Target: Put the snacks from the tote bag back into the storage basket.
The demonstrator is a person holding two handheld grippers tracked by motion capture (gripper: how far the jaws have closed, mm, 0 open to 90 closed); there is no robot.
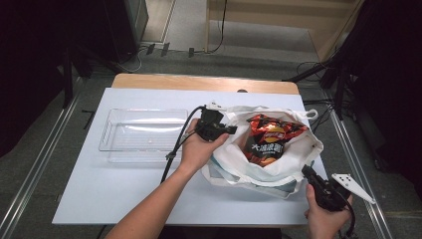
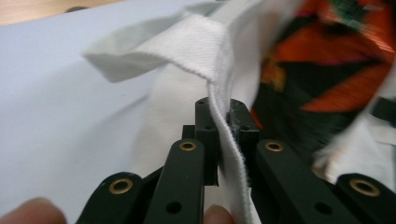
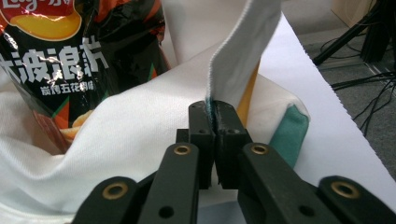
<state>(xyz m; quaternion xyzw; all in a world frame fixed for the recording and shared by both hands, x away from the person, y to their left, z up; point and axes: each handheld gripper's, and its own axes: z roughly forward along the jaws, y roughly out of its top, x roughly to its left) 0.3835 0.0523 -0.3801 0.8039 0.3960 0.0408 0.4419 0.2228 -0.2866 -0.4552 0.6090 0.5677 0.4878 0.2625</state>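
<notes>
White surface point(image 1: 99, 194), wooden strip along its far edge; a clear plastic tray point(image 1: 142, 133) sits left, a white cloth bag point(image 1: 278, 172) lies right.

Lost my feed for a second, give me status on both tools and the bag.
Left tool shut on tote bag rim fabric. Right tool shut on the opposite rim. Chip bag sits inside the open tote. Clear tray off to the side, nothing blocking.

Overhead view, two close views, shared bag point(image 1: 234, 149)
</notes>
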